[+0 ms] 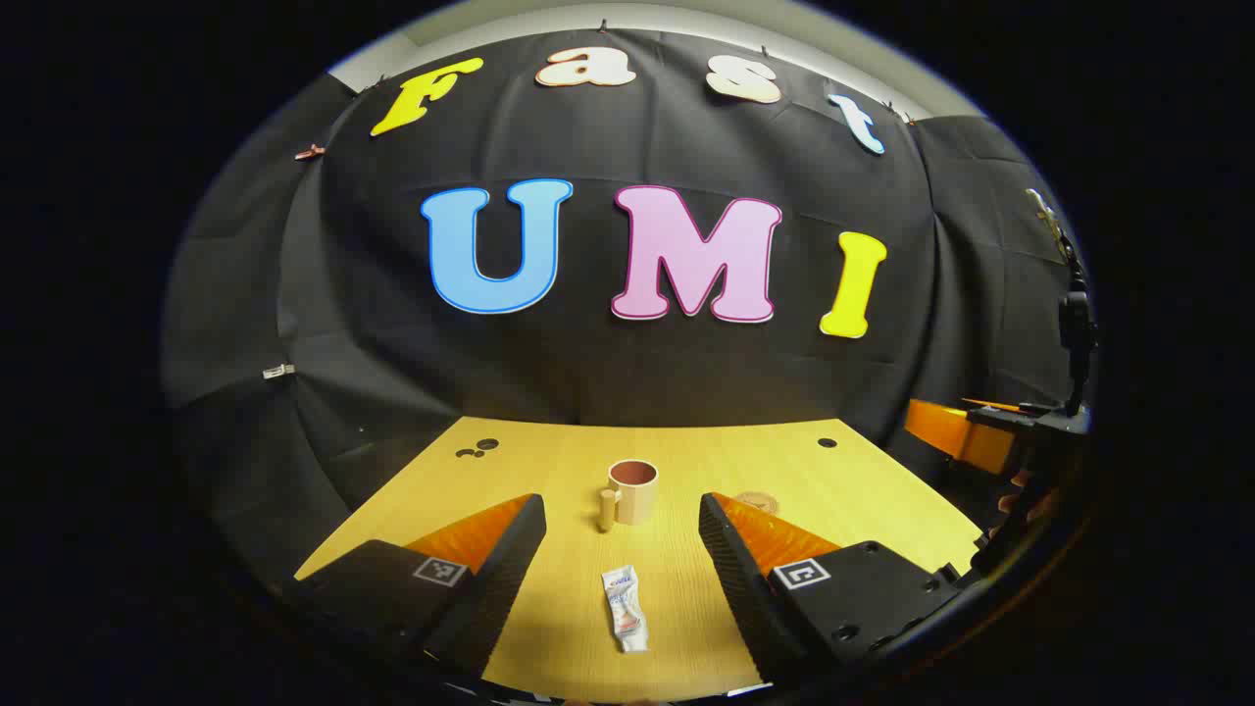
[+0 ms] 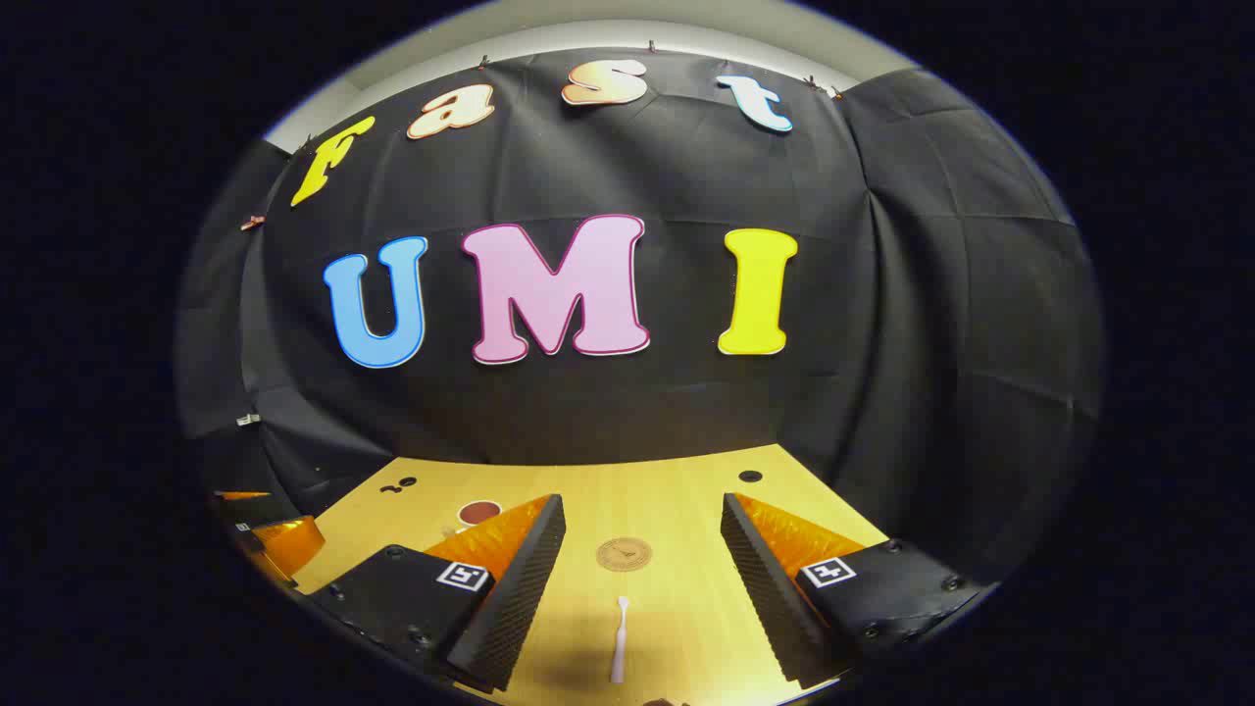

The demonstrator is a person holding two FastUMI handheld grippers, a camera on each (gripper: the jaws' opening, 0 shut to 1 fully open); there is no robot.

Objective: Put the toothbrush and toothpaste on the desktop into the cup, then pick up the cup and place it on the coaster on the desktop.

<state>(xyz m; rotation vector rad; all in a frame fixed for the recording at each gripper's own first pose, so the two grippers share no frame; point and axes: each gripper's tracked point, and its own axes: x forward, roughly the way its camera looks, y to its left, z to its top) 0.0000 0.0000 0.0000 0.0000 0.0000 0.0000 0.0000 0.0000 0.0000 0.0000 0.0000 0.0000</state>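
Toothpaste tube (image 1: 625, 608), small, white and crinkled, lies flat on the yellow wooden desk (image 1: 863, 490), between the spread fingers of the left gripper (image 1: 623, 569) and touching neither; jaws wide, holding nothing. Beyond the tube stands the beige cup (image 1: 631, 491), upright, reddish-brown inside, handle turned to the left of the left gripper view. Round wooden coaster (image 1: 758, 503) flat on the desk to the right of the cup, partly hidden behind the right-hand finger. In the right gripper view, the white toothbrush (image 2: 619, 640) lies lengthwise on the desk between the fingers of the right gripper (image 2: 642, 588), clear of both; jaws wide, empty. Coaster (image 2: 625, 554) sits just past the toothbrush, apart from it. Cup's rim (image 2: 479, 512) peeks over the left-hand finger. Dark holes dot the desk's far edge
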